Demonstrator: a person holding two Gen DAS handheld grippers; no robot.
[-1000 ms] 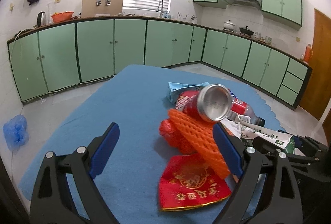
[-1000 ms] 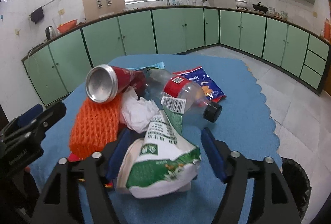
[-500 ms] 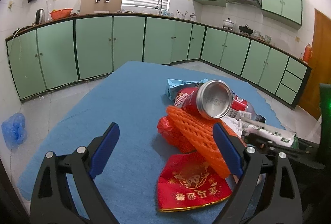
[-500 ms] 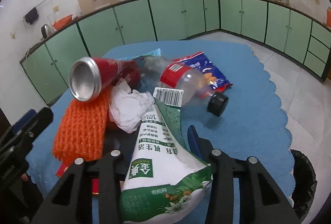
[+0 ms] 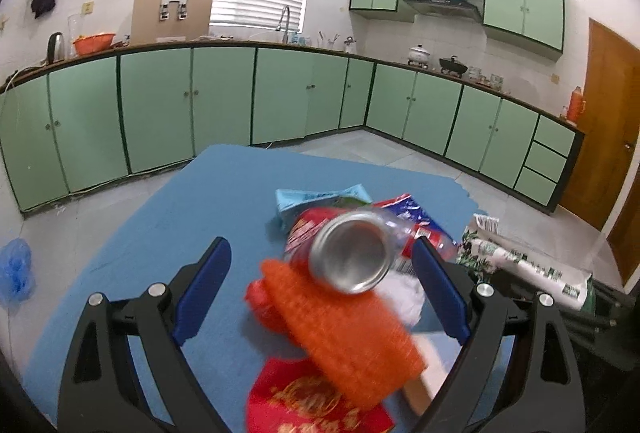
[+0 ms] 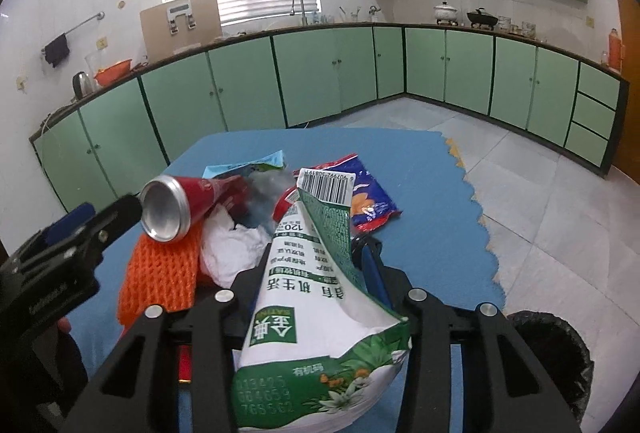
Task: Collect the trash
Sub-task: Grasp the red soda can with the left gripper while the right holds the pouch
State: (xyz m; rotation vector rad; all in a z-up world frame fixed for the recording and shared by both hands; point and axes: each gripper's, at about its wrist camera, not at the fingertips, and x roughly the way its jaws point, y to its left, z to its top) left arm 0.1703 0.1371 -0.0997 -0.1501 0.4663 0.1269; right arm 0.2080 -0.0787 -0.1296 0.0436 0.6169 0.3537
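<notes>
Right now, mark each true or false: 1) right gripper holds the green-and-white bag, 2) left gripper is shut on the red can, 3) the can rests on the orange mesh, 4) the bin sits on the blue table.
1) True: the right gripper is shut on the green-and-white bag.
2) False: the left gripper is open; the red can lies untouched between its fingers.
3) True: it rests on the orange mesh.
4) False: the bin stands on the floor beside the blue table.
</notes>
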